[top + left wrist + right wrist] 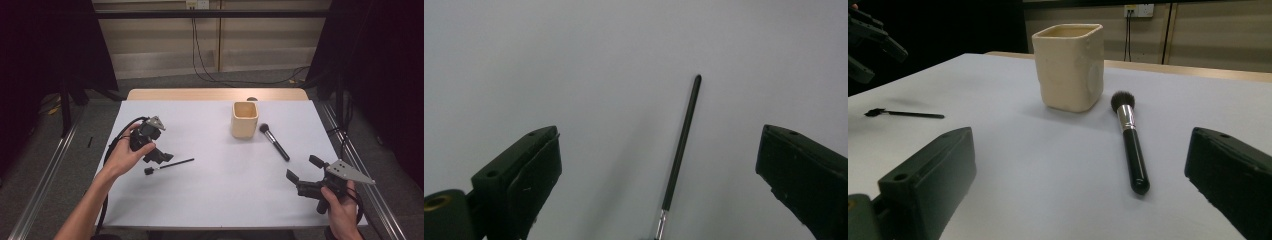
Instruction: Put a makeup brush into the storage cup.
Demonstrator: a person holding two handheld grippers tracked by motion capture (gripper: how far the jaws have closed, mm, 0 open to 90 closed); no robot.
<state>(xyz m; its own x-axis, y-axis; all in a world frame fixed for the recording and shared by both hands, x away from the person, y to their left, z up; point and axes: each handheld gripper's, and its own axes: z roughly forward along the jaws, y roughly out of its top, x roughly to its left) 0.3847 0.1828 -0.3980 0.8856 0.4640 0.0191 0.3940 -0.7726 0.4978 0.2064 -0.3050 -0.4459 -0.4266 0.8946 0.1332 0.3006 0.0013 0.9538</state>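
The cup [244,119] stands upright on the worktop [220,190] — its inside can't be made out. Both the left gripper [159,156], over the thin brush [169,165], and the right gripper [303,174] have jaws spread, holding nothing.

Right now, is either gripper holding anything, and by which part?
Nothing is held. The left gripper is open above the thin brush, its handle between the fingers but untouched. The right gripper is open, short of the large brush.

Black tongs [303,169], grey plate, cables.
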